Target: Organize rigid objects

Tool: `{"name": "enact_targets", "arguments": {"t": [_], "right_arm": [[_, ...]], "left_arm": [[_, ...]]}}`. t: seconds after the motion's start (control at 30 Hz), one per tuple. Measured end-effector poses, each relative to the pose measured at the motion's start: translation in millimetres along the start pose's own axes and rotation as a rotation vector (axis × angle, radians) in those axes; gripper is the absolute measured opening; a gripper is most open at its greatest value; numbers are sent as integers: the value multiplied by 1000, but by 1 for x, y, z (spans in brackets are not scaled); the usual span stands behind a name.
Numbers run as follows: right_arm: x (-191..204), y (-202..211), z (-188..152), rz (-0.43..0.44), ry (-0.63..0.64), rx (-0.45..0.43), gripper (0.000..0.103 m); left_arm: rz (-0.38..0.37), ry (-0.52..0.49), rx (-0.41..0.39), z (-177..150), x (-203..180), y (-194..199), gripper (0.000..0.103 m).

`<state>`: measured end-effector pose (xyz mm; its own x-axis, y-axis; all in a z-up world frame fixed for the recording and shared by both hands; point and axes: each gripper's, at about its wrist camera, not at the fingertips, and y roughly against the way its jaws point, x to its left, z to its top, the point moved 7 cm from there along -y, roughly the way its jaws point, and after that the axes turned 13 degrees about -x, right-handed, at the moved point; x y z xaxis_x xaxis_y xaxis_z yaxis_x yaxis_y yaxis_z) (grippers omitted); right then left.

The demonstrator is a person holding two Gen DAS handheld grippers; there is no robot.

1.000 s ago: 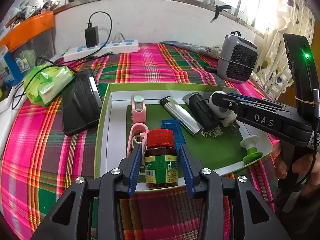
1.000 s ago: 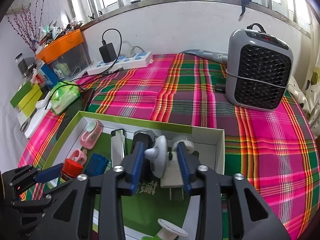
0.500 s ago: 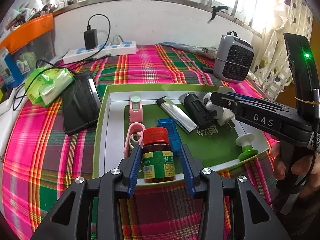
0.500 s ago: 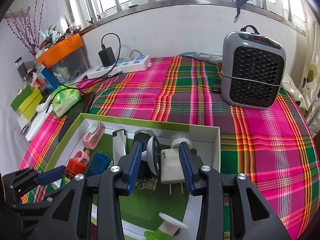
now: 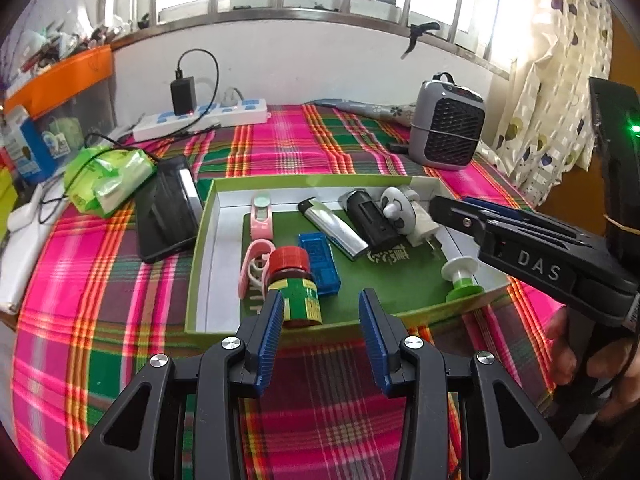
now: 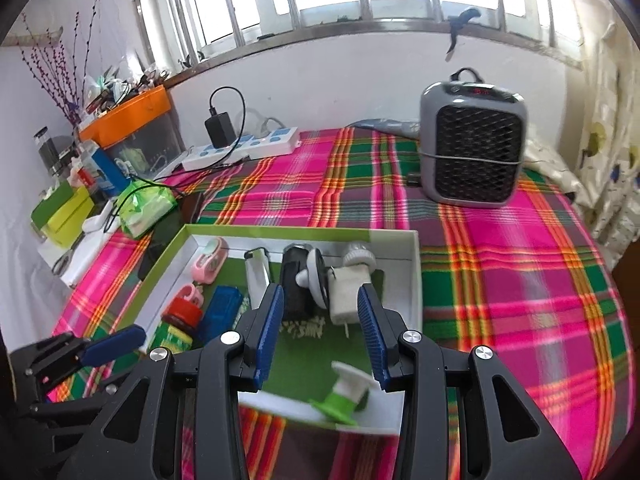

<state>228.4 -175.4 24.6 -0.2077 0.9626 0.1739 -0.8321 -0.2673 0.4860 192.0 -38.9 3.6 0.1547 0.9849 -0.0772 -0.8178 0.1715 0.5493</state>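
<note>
Red-capped, our medicine bottle (image 5: 295, 287) stands upright in the green-rimmed box (image 5: 200, 256), just ahead of our left gripper (image 5: 320, 312); those jaws are released, the bottle beside the left blue pad (image 5: 272, 320), whether touching we cannot tell. Our right gripper (image 6: 320, 316) hangs over the box with jaws spread and empty; ahead between them lie a white plug adapter (image 6: 344, 296) and a black cylinder (image 6: 294, 280). Below them sits a green-and-white spool (image 6: 344, 394).
</note>
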Motion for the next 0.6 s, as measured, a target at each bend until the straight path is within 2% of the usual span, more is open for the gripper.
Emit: {"name": "enact_targets", "arguments": {"t": [0.27,0.6], "right_arm": [[8,31,-16,-9,-1,-3,48],[14,48,-61,-56,30,86,48]], "left_arm": [[13,-4,26,-20,-7,15,38],[40,-3,77,-55,-10,24,38]]}}
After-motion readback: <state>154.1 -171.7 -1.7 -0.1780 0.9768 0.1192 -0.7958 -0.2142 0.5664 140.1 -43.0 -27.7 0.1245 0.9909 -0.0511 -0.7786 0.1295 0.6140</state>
